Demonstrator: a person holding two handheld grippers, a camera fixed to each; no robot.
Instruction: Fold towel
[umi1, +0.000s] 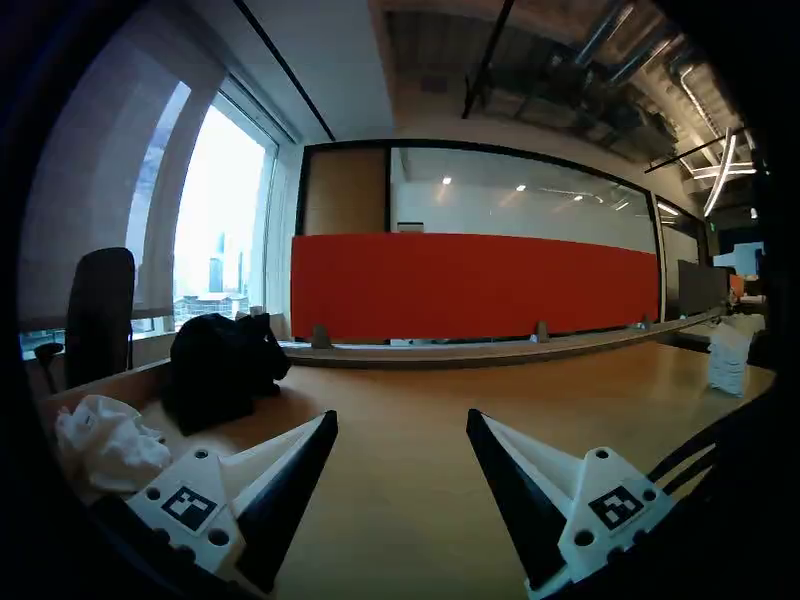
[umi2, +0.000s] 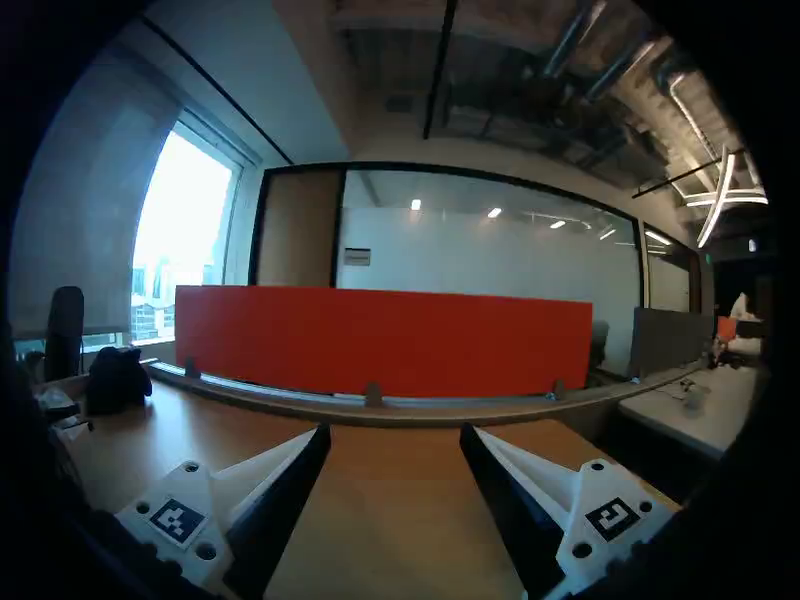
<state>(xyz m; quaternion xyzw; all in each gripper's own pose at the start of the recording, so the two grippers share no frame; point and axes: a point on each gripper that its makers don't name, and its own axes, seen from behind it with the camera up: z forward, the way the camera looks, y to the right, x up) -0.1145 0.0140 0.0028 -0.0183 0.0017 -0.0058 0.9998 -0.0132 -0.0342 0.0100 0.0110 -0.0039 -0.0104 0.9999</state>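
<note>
The left gripper (umi1: 400, 414) hovers low over the wooden bench (umi1: 420, 520), jaws released and holding nothing. The towel (umi1: 105, 445) — white and crumpled — lies on the bench at the left of the left gripper view, just beside a black bag (umi1: 220, 365). The right gripper (umi2: 395, 430) has its jaws spread wide and empty too, facing a red partition (umi2: 380, 340).

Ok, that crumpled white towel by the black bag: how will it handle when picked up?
Probably floppy: the white towel lies bunched in soft folds, so it should sag from a single pinch. Likely light for its bulk. Being cloth, it shouldn't roll or slip.
</note>
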